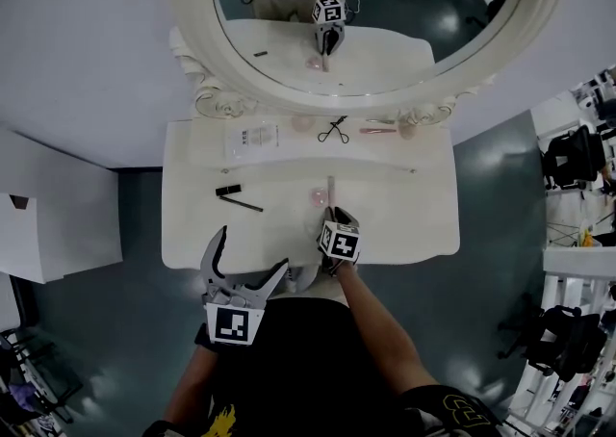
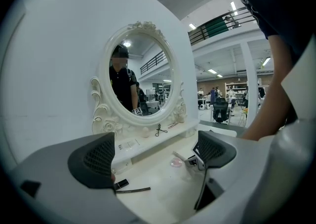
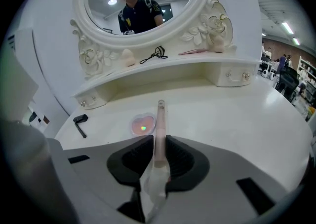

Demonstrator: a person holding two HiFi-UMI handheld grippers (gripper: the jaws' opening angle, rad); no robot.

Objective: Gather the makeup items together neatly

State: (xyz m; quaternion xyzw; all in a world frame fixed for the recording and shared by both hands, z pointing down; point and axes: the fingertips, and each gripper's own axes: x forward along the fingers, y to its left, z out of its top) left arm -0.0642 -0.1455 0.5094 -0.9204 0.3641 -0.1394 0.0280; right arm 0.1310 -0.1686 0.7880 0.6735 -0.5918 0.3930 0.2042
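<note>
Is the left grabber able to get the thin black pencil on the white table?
Probably yes. The left gripper is open and empty, the thin black pencil lies just ahead of it on the white table, and nothing stands between them.

A cream bench (image 1: 192,233) with a raised back shelf (image 1: 192,137) stands against a pale grey wall (image 1: 87,40). It carries an oval mirror (image 1: 404,12) in a carved white frame (image 1: 197,50). The floor (image 1: 491,185) around it is dark teal and glossy. A white cabinet (image 1: 58,214) sits to the left. Farther off the hall opens out, with a black office chair (image 2: 220,111), an upper railing (image 2: 217,26) and bright strip lights (image 2: 233,7) overhead.
</note>
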